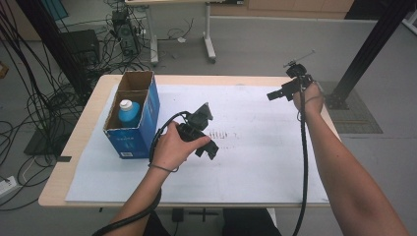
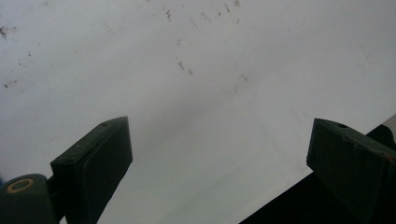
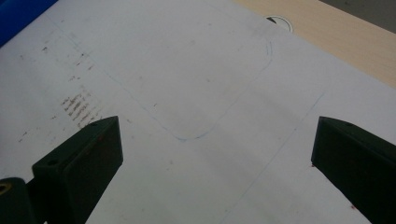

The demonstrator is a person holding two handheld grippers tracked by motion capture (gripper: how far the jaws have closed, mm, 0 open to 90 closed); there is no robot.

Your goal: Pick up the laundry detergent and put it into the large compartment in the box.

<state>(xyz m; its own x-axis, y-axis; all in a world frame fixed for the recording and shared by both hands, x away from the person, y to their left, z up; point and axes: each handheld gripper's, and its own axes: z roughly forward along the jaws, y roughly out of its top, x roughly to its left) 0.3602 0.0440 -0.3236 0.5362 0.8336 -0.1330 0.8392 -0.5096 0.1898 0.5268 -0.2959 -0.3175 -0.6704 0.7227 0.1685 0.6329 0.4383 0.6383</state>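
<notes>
Bottle (image 1: 126, 114) half hidden inside blue box (image 1: 147, 118); left gripper (image 1: 209, 147) and right gripper (image 1: 271, 96) both spread wide, empty.

A person's left hand (image 1: 172, 147) grips the left gripper (image 1: 210, 150) at centre frame, its jaws spread wide and empty. The right forearm stretches to the upper right, where the right gripper (image 1: 272, 95) points left, jaws likewise wide apart.

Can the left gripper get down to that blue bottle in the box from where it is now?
Probably yes. The blue bottle stands in the open-topped box, white cap up, and nothing covers it. The left gripper, jaws open and empty, is just beside the box. The box walls mean it would have to come in from above.
</notes>
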